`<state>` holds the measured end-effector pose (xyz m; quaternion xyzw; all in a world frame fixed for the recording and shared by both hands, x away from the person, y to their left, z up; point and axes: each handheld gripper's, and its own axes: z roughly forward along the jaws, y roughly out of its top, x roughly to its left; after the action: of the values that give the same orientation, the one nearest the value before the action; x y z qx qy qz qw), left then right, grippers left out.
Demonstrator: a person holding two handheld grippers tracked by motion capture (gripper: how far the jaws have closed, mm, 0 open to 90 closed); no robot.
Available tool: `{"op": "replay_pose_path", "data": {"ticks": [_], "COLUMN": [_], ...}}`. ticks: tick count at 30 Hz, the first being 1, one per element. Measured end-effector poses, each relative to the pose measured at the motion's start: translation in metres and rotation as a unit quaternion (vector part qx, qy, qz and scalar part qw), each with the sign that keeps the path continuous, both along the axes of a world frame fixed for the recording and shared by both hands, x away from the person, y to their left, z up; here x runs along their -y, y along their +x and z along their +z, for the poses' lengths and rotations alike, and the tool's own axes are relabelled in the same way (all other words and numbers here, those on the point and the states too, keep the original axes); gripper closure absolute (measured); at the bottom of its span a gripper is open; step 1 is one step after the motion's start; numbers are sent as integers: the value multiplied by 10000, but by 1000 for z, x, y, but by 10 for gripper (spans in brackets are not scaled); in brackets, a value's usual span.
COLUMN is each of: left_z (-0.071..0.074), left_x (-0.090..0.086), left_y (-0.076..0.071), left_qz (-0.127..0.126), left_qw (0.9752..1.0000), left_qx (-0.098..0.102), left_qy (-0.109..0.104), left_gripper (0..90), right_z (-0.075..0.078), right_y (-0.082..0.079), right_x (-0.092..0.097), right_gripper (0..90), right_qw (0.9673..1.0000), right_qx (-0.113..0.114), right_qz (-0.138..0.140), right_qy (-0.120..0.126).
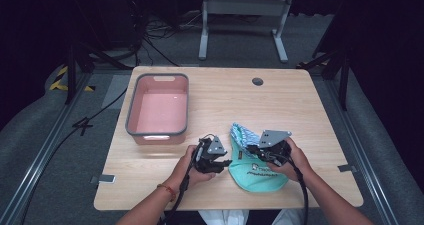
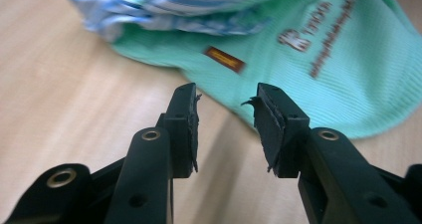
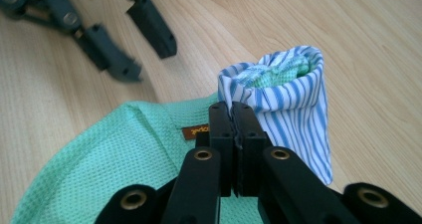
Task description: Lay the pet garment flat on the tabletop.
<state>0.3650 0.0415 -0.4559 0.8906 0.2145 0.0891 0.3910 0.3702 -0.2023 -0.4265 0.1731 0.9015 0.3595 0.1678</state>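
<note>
Your right gripper [image 3: 232,109] has its jaws pressed together on the striped cloth [image 3: 293,104], lifting it off the green garment [image 1: 257,172] at lower centre of the high view. Left gripper [image 2: 225,104] stands spread and empty beside the green hem. Close on that hem squarely before pulling, and keep the pink bin [image 1: 131,112] upper left clear.

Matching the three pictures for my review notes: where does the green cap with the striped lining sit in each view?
High view: green cap lies at the table's near edge, right of centre, between the two hand-held grippers.
Left gripper view: it spans the upper right, beyond the open jaws.
Right gripper view: lower left, with its striped lining raised at centre right.
Shared landmark: the small brown label on the cap.
</note>
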Motion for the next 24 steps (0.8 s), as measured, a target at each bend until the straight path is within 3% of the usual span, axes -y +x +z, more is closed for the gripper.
{"op": "replay_pose_path", "data": {"ticks": [7,13,15,19,24], "left_z": [12,10,7,-8,-18], "left_x": [16,36,41,45,47], "left_y": [13,33,38,48,48], "left_qz": [209,298,325,356,363], "left_qw": [9988,9988,9980,9988,9985], "left_qx": [367,350,444,178,144], "left_qy": [257,175,299,294,382], "left_gripper": [506,512,526,558,586], "right_z": [9,12,12,14,15], "right_y": [1,6,6,6,7], "right_x": [14,22,22,22,26], "right_gripper": [895,894,895,895,895], "right_qw": [9999,9995,9995,9995,9993], "right_qx": [18,-26,-23,34,51], "right_qz": [18,33,44,33,-58], "right_qy": [142,299,303,307,363]}}
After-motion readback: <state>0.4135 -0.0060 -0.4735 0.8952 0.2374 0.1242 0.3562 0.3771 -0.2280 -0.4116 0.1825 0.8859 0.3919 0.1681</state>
